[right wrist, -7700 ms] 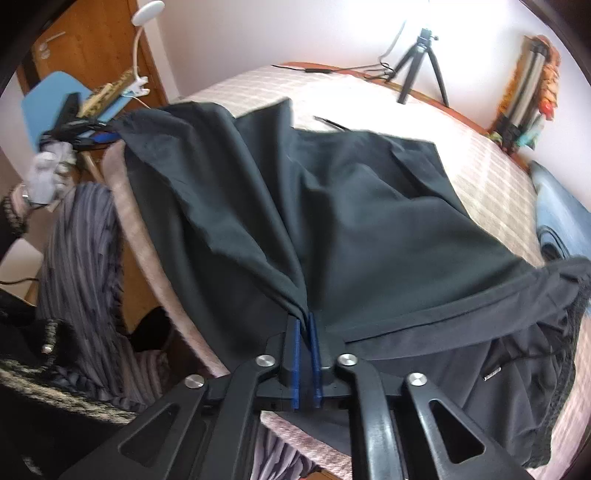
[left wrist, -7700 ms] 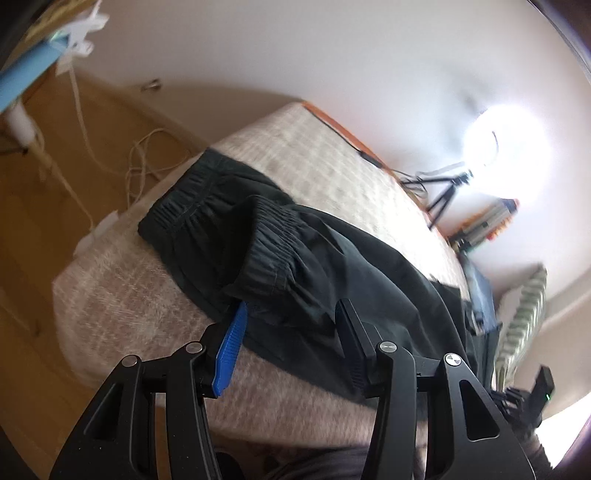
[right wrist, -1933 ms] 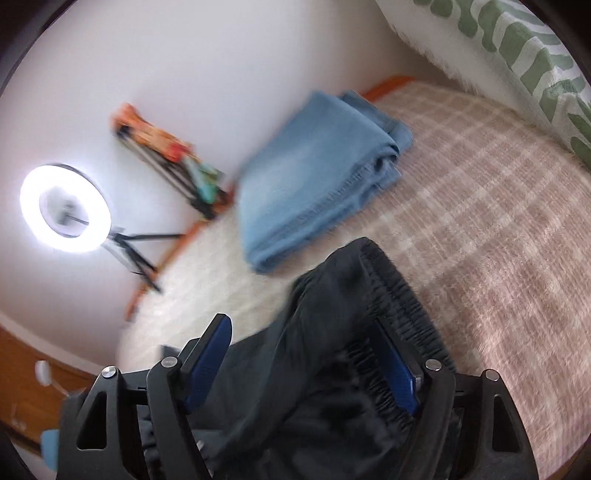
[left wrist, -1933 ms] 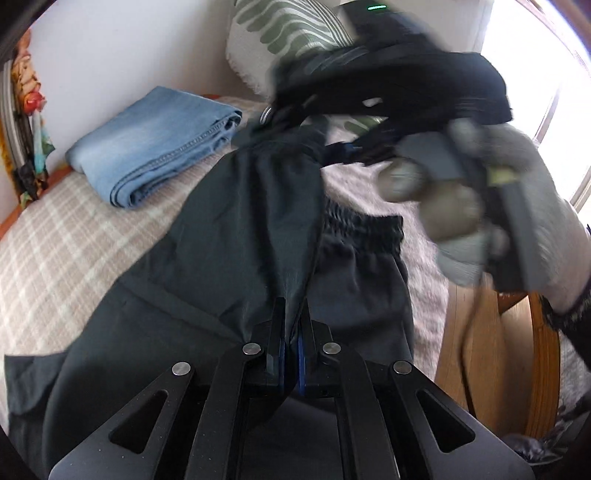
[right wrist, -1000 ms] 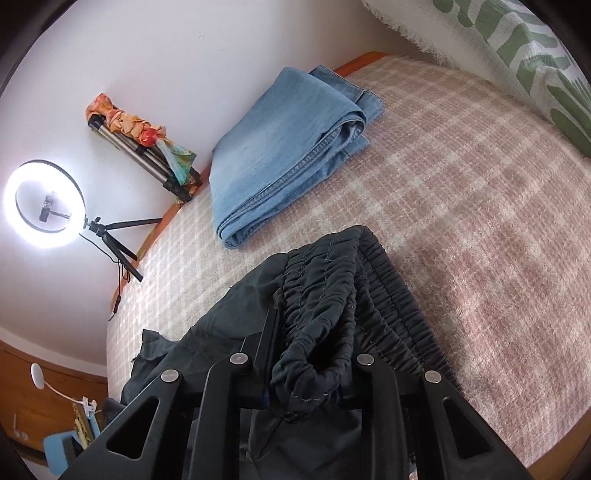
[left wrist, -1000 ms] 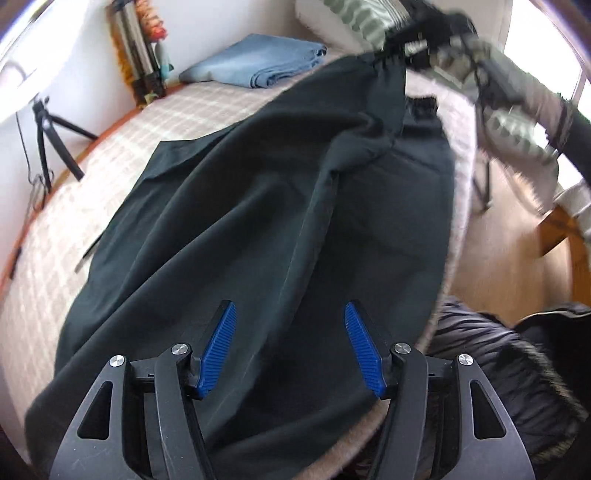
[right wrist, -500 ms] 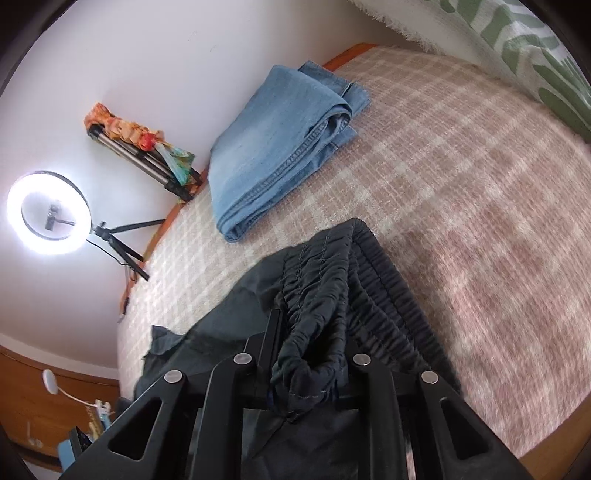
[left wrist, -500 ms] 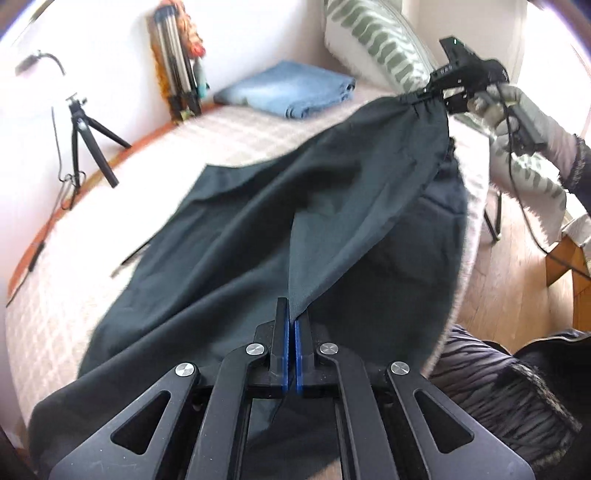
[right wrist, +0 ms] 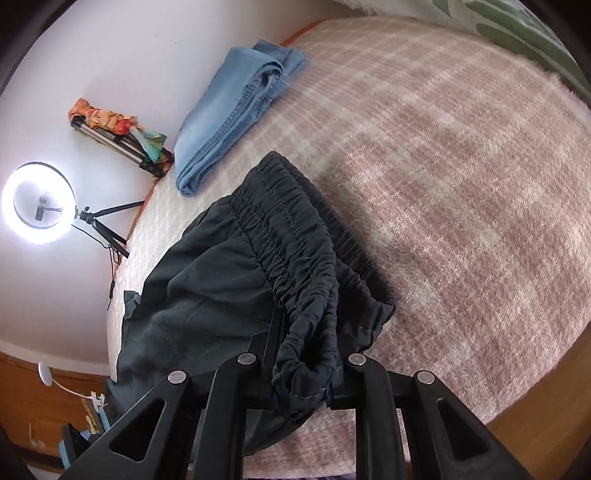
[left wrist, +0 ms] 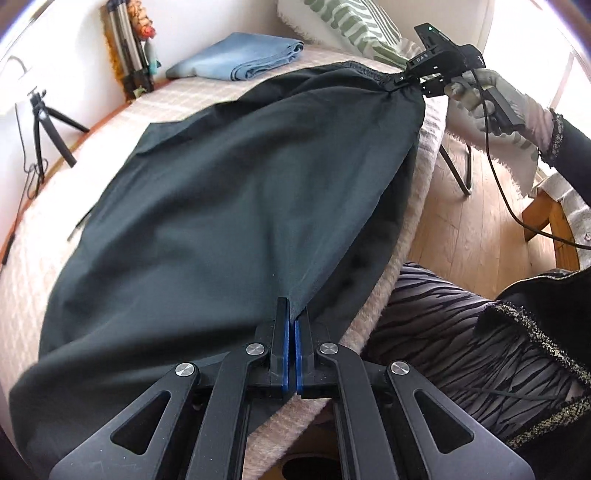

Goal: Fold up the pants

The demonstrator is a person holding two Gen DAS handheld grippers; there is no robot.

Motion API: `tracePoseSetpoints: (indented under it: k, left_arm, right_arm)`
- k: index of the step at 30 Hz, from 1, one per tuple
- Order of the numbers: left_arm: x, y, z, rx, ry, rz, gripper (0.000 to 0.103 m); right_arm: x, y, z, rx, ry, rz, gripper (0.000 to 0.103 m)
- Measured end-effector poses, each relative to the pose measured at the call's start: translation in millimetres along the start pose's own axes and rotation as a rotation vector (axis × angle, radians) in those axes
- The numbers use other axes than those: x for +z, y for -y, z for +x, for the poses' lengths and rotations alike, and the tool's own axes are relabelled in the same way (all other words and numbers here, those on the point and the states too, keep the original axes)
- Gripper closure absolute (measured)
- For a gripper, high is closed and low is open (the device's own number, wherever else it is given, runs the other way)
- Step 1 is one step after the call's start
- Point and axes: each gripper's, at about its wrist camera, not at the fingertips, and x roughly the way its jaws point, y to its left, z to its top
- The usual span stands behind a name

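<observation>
left gripper [left wrist: 290, 325] is pinching the leg end of the dark pants [left wrist: 240, 184], blue pads pressed together | pants are lying stretched along the blanket-covered bed [right wrist: 461, 184], long axis running gripper to gripper, elastic waistband [right wrist: 295, 240] pointing toward the striped pillow [left wrist: 351, 26] | right gripper [right wrist: 303, 354] is clamping the bunched waistband, lifting it | folded jeans [right wrist: 236, 103] are sitting beyond

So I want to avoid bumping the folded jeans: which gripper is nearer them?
Right. The right gripper, clamping the pants' waistband, is near the jeans; the left gripper holds the far end.
</observation>
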Motion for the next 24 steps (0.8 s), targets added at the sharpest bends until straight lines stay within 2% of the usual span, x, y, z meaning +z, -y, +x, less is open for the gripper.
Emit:
tracePoseSetpoints:
  k: [4,9,11,12,14,18,21,24]
  left_arm:
    - [-4.4,-1.7,-8.1,0.007,0.016,-0.023,0.098]
    - [-20.2,-6.9,-38.2,0.021,0.077,-0.111,0.090]
    - [-30.4,-12.7,-54.3,0.043,0.109,-0.154,0.077]
    - [-38.0,-18.6,-66.0,0.066,0.133,-0.187,0.066]
    - [-50.2,-34.2,-83.5,0.093,0.170,-0.259,0.061]
    - [-95.3,-88.7,-124.6,0.162,0.255,-0.524,0.057]
    - [-134.7,-129.4,-149.8,0.245,0.300,-0.720,0.053]
    - [-181.0,-166.7,-169.3,0.270,0.339,-0.942,0.047]
  right_arm:
    - [-1.7,-18.3,-1.7,-0.091,0.019,-0.092,0.086]
    - [-5.8,-36.7,-7.3,-0.206,0.055,-0.190,0.074]
    - [-7.8,-42.5,-16.4,-0.271,0.089,-0.216,0.064]
    - [-9.1,-45.0,-19.7,-0.290,0.104,-0.228,0.061]
    - [-13.9,-53.7,-33.6,-0.343,0.161,-0.267,0.051]
    - [-26.9,-82.0,-51.0,-0.364,0.234,-0.350,0.045]
    - [-37.6,-106.6,-52.5,-0.321,0.241,-0.402,0.043]
    - [-48.8,-134.3,-43.7,-0.254,0.219,-0.460,0.042]
